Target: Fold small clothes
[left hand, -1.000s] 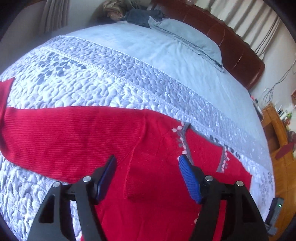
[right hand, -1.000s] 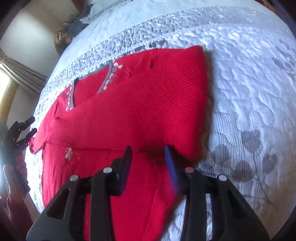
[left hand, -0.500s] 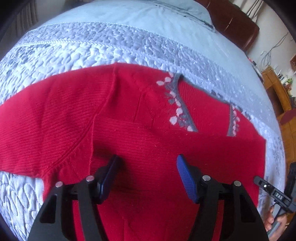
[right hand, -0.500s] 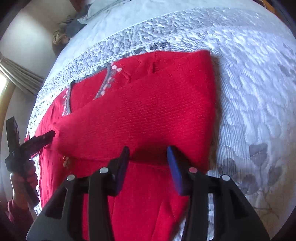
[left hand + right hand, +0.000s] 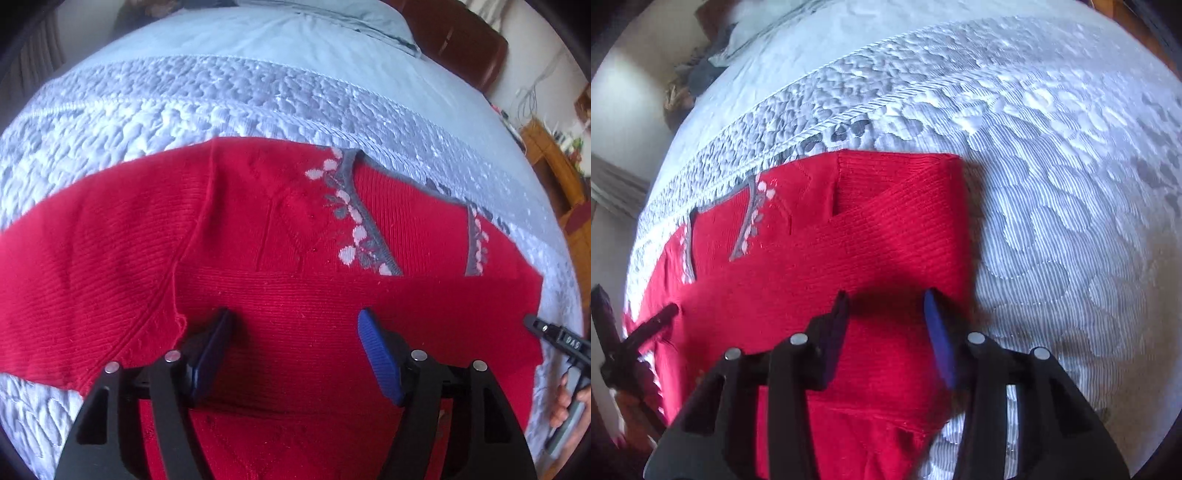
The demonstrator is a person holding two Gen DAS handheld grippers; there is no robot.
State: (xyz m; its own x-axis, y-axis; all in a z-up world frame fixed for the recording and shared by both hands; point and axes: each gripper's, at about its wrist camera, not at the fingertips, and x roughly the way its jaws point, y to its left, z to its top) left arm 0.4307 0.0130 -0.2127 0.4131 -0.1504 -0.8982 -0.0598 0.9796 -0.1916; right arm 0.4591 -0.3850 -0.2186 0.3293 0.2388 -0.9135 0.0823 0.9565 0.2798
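Red sweater (image 5: pixel 303 302) lies flat on the quilted grey bedspread (image 5: pixel 229 99), one sleeve (image 5: pixel 886 236) folded across its chest below the grey, pink-flowered neckline (image 5: pixel 354 214). Left gripper (image 5: pixel 295 328) hovers over that folded band — jaws spread wide, nothing between them. Right gripper (image 5: pixel 886 310) sits near the sweater's right edge, jaws also apart; whether its tips touch the knit is unclear, as shadow covers them.

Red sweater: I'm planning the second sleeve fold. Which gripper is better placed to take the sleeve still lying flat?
Probably the left gripper. It hovers open over the red sweater beside the unfolded sleeve. The right gripper, also open, sits over the already folded side.
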